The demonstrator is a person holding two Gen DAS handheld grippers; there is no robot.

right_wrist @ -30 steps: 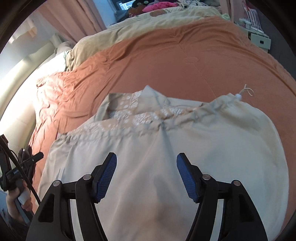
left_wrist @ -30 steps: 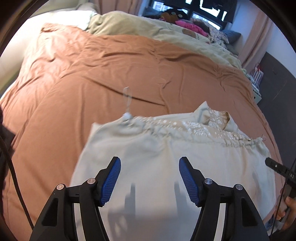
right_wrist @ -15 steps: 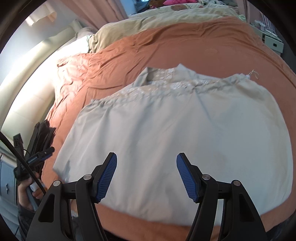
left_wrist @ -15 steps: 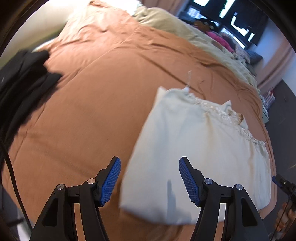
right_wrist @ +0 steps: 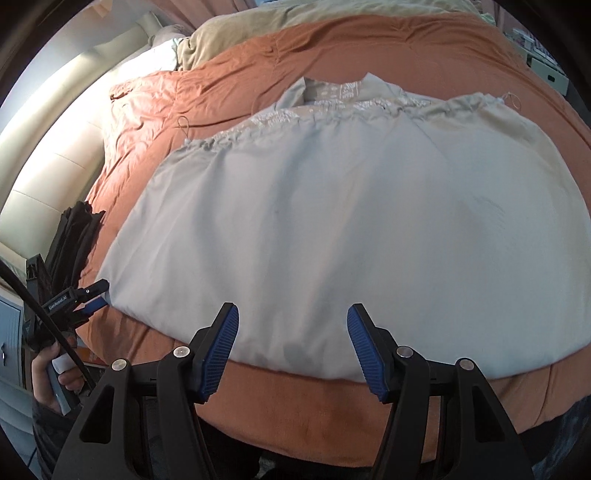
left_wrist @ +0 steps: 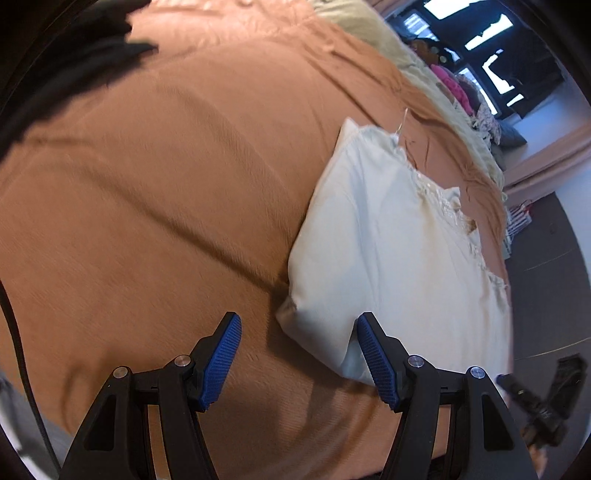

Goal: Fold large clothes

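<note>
While the pale garment (right_wrist: 332,221) lies spread on the rust-orange bedcover (right_wrist: 325,51), the fold is judged to be only partly done. The bedcover fills most of both views, with a beige blanket (right_wrist: 280,22) bunched along its far edge and a cream headboard (right_wrist: 55,147) at the far left. The garment is seen in the near-centre of the bed, laid as a broad, mostly smooth panel; its gathered, embroidered edge (right_wrist: 332,107) is turned to the far side, where a collar-like flap (right_wrist: 332,86) is exposed, and its near hem runs close to the near edge of the bed. Whether layers are already doubled underneath cannot be told. A further fold, sideways or lengthwise, appears to be left, since the piece is still large. A dark cloth (right_wrist: 74,236) is seen at the left edge of the bed, well apart from the garment's centre. The right gripper (right_wrist: 291,341) is held with its blue pads spread wide over the near hem, nothing between them. The left gripper (left_wrist: 299,356) is likewise spread and empty, aimed at the garment's near left corner (left_wrist: 295,306), just beside it; contact cannot be confirmed.
</note>
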